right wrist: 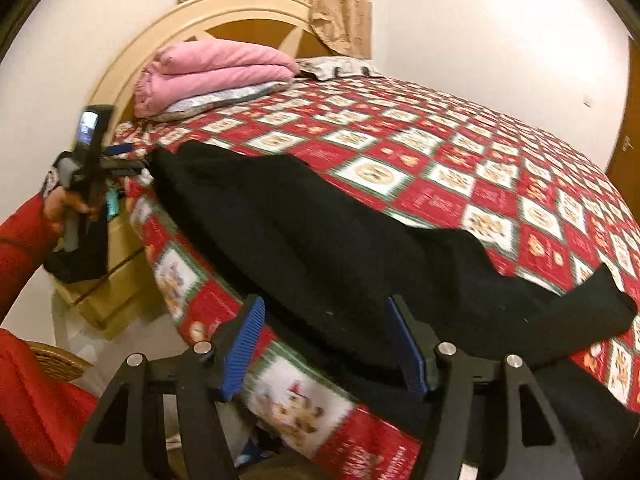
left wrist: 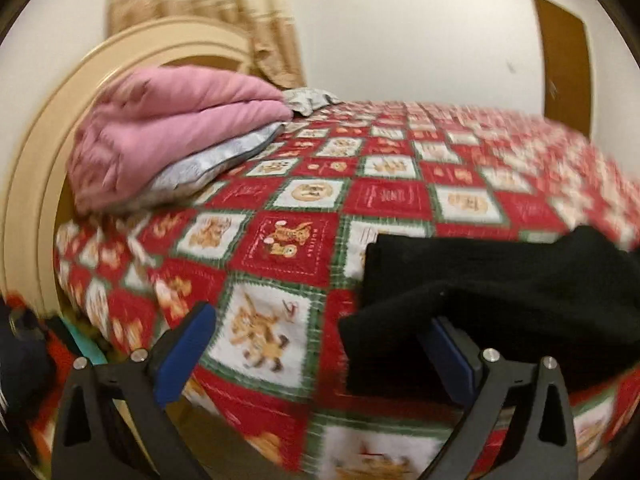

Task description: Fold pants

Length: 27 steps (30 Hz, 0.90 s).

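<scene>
Black pants lie along the near edge of a bed with a red patterned cover, partly hanging over the side. In the left wrist view the pants lie at the right, their near end draped beside the right finger. My left gripper is open and empty above the bed edge; it also shows in the right wrist view, at the pants' far left end. My right gripper is open, its jaws on either side of the pants' hanging edge, not closed on it.
A folded pink blanket lies on grey pillows by the cream headboard. A wooden nightstand and a wicker basket stand left of the bed. A door is at the far right.
</scene>
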Available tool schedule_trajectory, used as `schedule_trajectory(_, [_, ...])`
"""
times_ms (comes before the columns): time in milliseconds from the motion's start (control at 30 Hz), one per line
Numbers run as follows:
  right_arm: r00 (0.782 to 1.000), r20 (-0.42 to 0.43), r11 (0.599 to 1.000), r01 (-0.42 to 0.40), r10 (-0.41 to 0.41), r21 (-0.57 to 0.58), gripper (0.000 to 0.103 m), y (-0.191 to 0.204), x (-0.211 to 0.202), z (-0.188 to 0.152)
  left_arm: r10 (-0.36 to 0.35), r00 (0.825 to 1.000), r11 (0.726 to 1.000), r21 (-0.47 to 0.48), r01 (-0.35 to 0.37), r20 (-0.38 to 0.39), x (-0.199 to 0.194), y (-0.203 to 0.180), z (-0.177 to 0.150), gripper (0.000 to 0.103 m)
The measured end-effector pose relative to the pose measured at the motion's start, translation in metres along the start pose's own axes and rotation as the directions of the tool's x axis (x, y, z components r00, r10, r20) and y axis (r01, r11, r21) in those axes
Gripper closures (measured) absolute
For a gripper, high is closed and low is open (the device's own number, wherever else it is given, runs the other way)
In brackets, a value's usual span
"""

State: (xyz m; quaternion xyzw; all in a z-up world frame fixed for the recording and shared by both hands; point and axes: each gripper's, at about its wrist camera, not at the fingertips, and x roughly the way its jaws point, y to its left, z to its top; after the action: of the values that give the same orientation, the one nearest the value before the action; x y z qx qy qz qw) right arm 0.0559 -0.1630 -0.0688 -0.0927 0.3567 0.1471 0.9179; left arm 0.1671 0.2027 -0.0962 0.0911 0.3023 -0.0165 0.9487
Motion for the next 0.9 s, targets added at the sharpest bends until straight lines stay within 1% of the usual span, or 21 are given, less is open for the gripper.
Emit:
schedule_trajectory(100, [0.999, -0.003, 0.998, -0.033, 0.033, -0.045, 0.039, 0.011, 0.001, 0.007, -0.010, 0.991, 0.979, 0.199, 0.037, -0.134, 0.011, -0.002, -0.020, 0.000])
schedule_trajectory(167, [0.999, -0.002, 0.996, -0.054, 0.054, -0.066, 0.039, 0.015, 0.004, 0.014, 0.057, 0.982, 0.948, 0.318, 0.002, -0.179, 0.009, -0.001, -0.039, 0.000])
schedule_trajectory(200, [0.998, -0.002, 0.995, -0.069, 0.069, -0.076, 0.039, 0.017, 0.007, 0.019, 0.093, 0.976, 0.936, 0.351, -0.019, -0.196, 0.006, 0.005, -0.050, 0.000])
schedule_trajectory(233, [0.996, 0.002, 0.993, -0.085, 0.086, -0.087, 0.039, 0.020, 0.011, 0.027, 0.097, 0.973, 0.941, 0.337, -0.022, -0.207, 0.002, 0.010, -0.054, 0.000])
schedule_trajectory(267, [0.996, 0.009, 0.991, -0.093, 0.094, -0.094, 0.039, 0.021, 0.015, 0.034, 0.083, 0.973, 0.957, 0.288, -0.017, -0.217, -0.003, 0.019, -0.055, 0.000])
schedule_trajectory(300, [0.995, 0.018, 0.991, -0.095, 0.097, -0.095, 0.039, 0.021, 0.020, 0.042, 0.043, 0.973, 0.983, 0.184, -0.001, -0.225, -0.009, 0.029, -0.054, 0.000])
schedule_trajectory(333, [0.995, 0.027, 0.991, -0.096, 0.099, -0.091, 0.039, 0.020, 0.023, 0.048, -0.027, 0.973, 0.998, 0.048, 0.039, -0.230, -0.015, 0.040, -0.052, 0.001])
schedule_trajectory(367, [0.994, 0.040, 0.992, -0.102, 0.105, -0.079, 0.039, 0.019, 0.028, 0.057, -0.123, 0.967, 0.989, -0.110, 0.100, -0.225, -0.021, 0.050, -0.049, 0.001])
schedule_trajectory(400, [0.992, 0.053, 0.992, -0.113, 0.116, -0.057, 0.039, 0.015, 0.034, 0.066, -0.192, 0.959, 0.966, -0.214, 0.147, -0.206, -0.025, 0.055, -0.046, 0.002])
schedule_trajectory(433, [0.990, 0.060, 0.991, -0.127, 0.128, -0.030, 0.039, 0.011, 0.041, 0.074, -0.268, 0.949, 0.923, -0.327, 0.203, -0.168, -0.031, 0.056, -0.043, 0.004])
schedule_trajectory(467, [0.988, 0.065, 0.990, -0.138, 0.137, 0.009, 0.039, 0.007, 0.049, 0.082, -0.329, 0.936, 0.876, -0.412, 0.251, -0.128, -0.034, 0.055, -0.041, 0.004])
schedule_trajectory(500, [0.988, 0.070, 0.989, -0.142, 0.139, 0.030, 0.039, 0.005, 0.053, 0.085, -0.396, 0.914, 0.816, -0.489, 0.310, -0.081, -0.036, 0.051, -0.038, 0.004])
schedule_trajectory(567, [0.986, 0.078, 0.985, -0.154, 0.148, 0.083, 0.039, 0.002, 0.062, 0.089, -0.453, 0.890, 0.765, -0.534, 0.360, -0.049, -0.034, 0.037, -0.034, 0.004])
schedule_trajectory(600, [0.984, 0.079, 0.980, -0.165, 0.158, 0.107, 0.039, 0.001, 0.064, 0.087, -0.488, 0.871, 0.751, -0.539, 0.382, -0.061, -0.029, 0.025, -0.031, 0.004])
schedule_trajectory(633, [0.983, 0.076, 0.977, -0.175, 0.166, 0.123, 0.039, 0.001, 0.066, 0.084, -0.502, 0.862, 0.747, -0.534, 0.395, -0.066, -0.025, 0.018, -0.028, 0.004])
schedule_trajectory(667, [0.983, 0.066, 0.974, -0.182, 0.174, 0.135, 0.039, 0.001, 0.069, 0.080, -0.504, 0.862, 0.749, -0.529, 0.400, -0.061, -0.023, 0.010, -0.025, 0.004])
schedule_trajectory(733, [0.984, 0.042, 0.974, -0.177, 0.173, 0.143, 0.039, 0.001, 0.072, 0.074, -0.457, 0.888, 0.760, -0.545, 0.355, -0.059, -0.012, 0.007, -0.022, 0.004])
schedule_trajectory(767, [0.985, 0.032, 0.974, -0.174, 0.171, 0.144, 0.039, 0.000, 0.073, 0.070, -0.442, 0.896, 0.740, -0.586, 0.331, -0.053, -0.004, 0.010, -0.022, 0.004])
schedule_trajectory(800, [0.986, 0.025, 0.976, -0.166, 0.164, 0.141, 0.039, -0.002, 0.072, 0.067, -0.440, 0.897, 0.701, -0.640, 0.315, -0.041, 0.003, 0.016, -0.024, 0.005])
schedule_trajectory(867, [0.988, 0.026, 0.977, -0.157, 0.154, 0.143, 0.039, -0.010, 0.070, 0.065, -0.452, 0.892, 0.624, -0.721, 0.301, -0.019, 0.012, 0.024, -0.031, 0.025])
schedule_trajectory(900, [0.987, 0.033, 0.975, -0.159, 0.156, 0.152, 0.039, -0.015, 0.069, 0.067, -0.450, 0.893, 0.606, -0.739, 0.293, -0.015, 0.015, 0.026, -0.032, 0.042])
